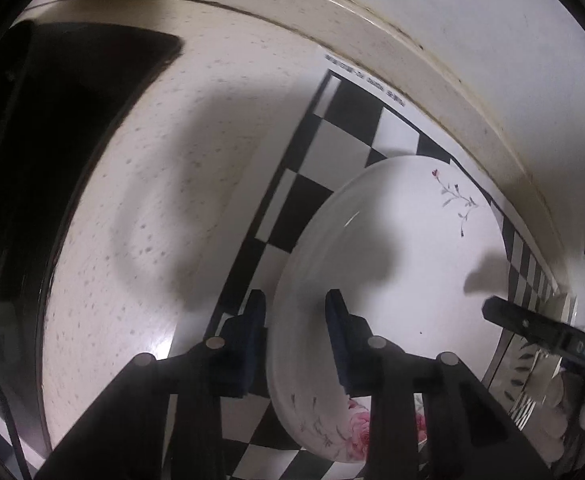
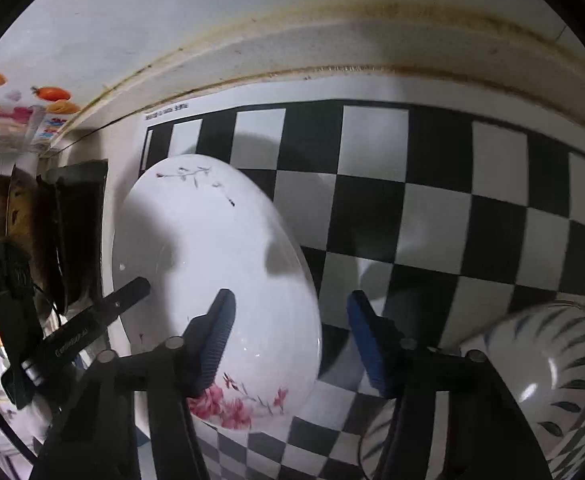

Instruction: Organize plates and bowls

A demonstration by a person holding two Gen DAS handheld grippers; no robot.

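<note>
Left claw (image 1: pixel 295 312): your jaws sit open, straddling the floral plate (image 1: pixel 392 248) rim.
Right claw (image 2: pixel 290 312): yours is open too, same plate's edge between the fingers, nothing pinched.

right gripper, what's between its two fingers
In the right wrist view, the right gripper is open, its fingers straddling the floral plate rim, checkered mat beyond.

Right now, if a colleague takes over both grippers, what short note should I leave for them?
Left gripper: fingers astride one rim of the floral plate; I cannot tell if it is clamped.
Right gripper: open, astride the plate's opposite edge, not gripping.
Things: the plate is over the checkered mat; a leaf-patterned bowl sits near the right gripper.
Done: nothing visibly stacked.
Left: secure the plate, place it, then probably the bowl.
</note>
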